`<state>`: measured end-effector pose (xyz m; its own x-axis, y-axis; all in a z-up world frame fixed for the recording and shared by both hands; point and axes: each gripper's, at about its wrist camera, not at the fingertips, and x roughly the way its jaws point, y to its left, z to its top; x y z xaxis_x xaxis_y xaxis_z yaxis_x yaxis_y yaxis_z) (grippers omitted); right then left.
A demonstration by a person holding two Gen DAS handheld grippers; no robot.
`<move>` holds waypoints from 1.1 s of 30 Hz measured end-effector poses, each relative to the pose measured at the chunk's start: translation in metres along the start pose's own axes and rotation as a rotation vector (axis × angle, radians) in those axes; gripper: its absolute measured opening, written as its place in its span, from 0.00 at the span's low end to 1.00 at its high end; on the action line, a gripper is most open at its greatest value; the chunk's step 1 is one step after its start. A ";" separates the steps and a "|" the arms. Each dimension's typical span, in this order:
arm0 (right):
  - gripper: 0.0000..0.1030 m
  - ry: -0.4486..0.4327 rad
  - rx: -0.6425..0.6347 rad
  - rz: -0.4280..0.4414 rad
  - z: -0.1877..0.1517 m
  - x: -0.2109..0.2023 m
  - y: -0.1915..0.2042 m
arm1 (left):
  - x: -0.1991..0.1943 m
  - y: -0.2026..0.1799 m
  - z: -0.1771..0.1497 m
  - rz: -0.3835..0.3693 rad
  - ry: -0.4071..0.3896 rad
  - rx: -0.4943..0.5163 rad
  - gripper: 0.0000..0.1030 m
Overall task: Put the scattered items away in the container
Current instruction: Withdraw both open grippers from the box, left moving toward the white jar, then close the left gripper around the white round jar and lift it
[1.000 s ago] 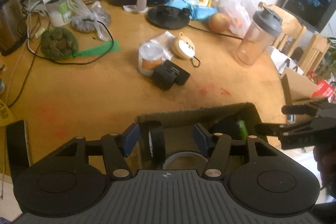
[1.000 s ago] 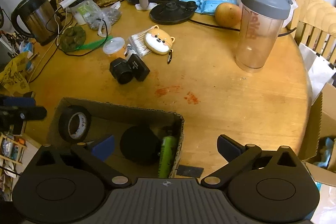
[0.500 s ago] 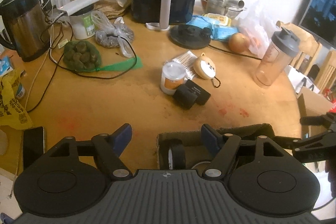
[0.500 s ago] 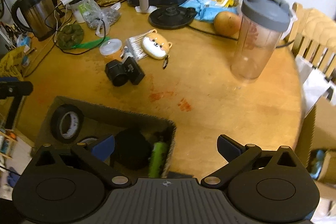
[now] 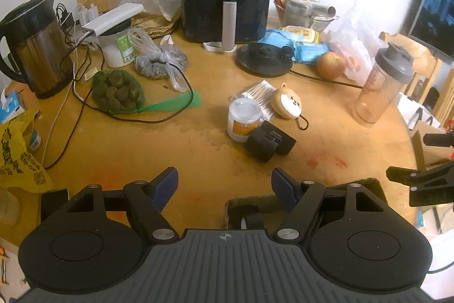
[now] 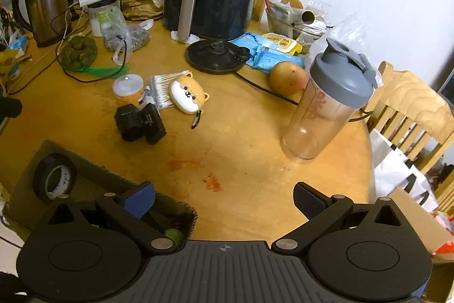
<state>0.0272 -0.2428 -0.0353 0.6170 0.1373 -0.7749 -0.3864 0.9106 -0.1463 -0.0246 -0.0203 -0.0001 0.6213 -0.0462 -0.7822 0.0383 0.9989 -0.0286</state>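
Since a second ago the left gripper [image 5: 224, 183] has lifted away from the brown cardboard box [image 5: 366, 183], where its blue pads straddled the roll of black tape [image 6: 55, 179]; its jaws have just been opening and now stand wide with only bare tabletop between them. That tape roll stands on edge inside the box's left end, and a green cylindrical item [image 6: 173, 234] shows at the box's right end. Over the round wooden table [image 6: 249, 138] the right gripper [image 6: 224, 199] is also spread wide and empty. Still scattered near mid-table, well apart from the box, are a black folded binocular-like device [image 5: 268, 142], a white-lidded orange jar [image 5: 242, 119] touching it, a packet of cotton swabs [image 6: 163, 88] and a dog-faced round pouch [image 6: 188, 94].
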 end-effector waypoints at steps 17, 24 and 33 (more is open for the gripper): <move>1.00 0.052 0.168 0.120 0.008 0.008 -0.012 | 0.032 -0.004 0.029 -0.032 0.001 0.066 0.70; 1.00 0.072 0.192 0.150 0.008 0.007 -0.010 | 0.053 -0.008 0.043 -0.059 -0.013 0.103 0.70; 1.00 0.087 0.213 0.121 0.014 0.008 -0.009 | 0.087 -0.007 0.058 -0.077 0.002 0.172 0.70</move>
<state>0.0452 -0.2447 -0.0312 0.5105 0.2246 -0.8300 -0.2947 0.9525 0.0765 0.0748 -0.0319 -0.0319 0.6099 -0.1223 -0.7830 0.2189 0.9756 0.0181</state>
